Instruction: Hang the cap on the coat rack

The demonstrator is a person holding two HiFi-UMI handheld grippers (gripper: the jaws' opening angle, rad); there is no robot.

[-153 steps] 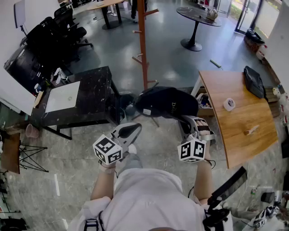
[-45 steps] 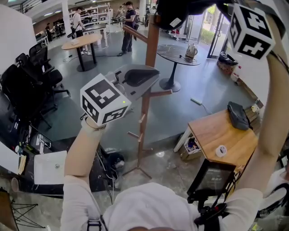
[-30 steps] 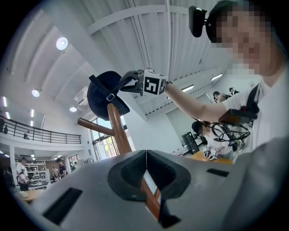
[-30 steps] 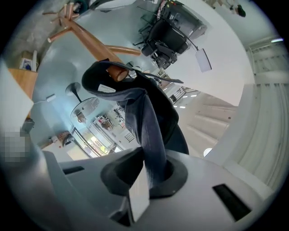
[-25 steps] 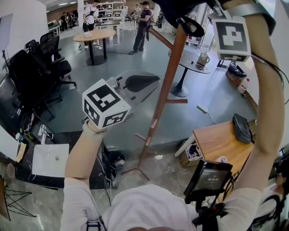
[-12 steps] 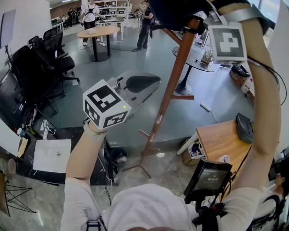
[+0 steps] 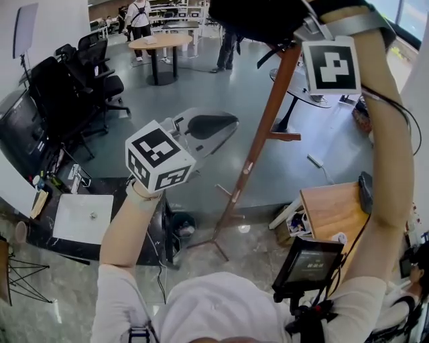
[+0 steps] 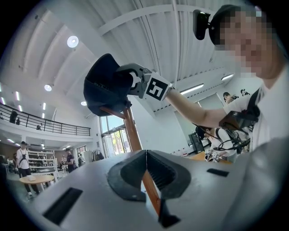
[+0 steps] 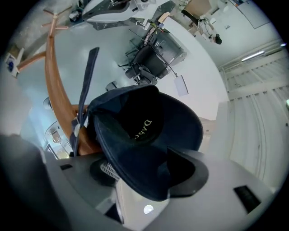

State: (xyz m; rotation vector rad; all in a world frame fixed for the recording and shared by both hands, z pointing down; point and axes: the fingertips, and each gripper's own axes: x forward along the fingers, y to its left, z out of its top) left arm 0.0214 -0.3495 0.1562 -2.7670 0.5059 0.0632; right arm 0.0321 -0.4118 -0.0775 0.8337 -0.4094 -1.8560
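Atop the coat rack, cap (navy) hangs.

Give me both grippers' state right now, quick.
Left gripper: jaws shut, nothing held.
Right gripper: open; jaws have just been opening, with the brim of the cap between them.

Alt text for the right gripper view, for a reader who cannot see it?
A dark navy fabric cap sits over the end of a curved brown wooden coat rack. Its brim lies between the jaws of the right gripper, which have just been opening and stand apart. A dark strap runs from the cap alongside the pole.
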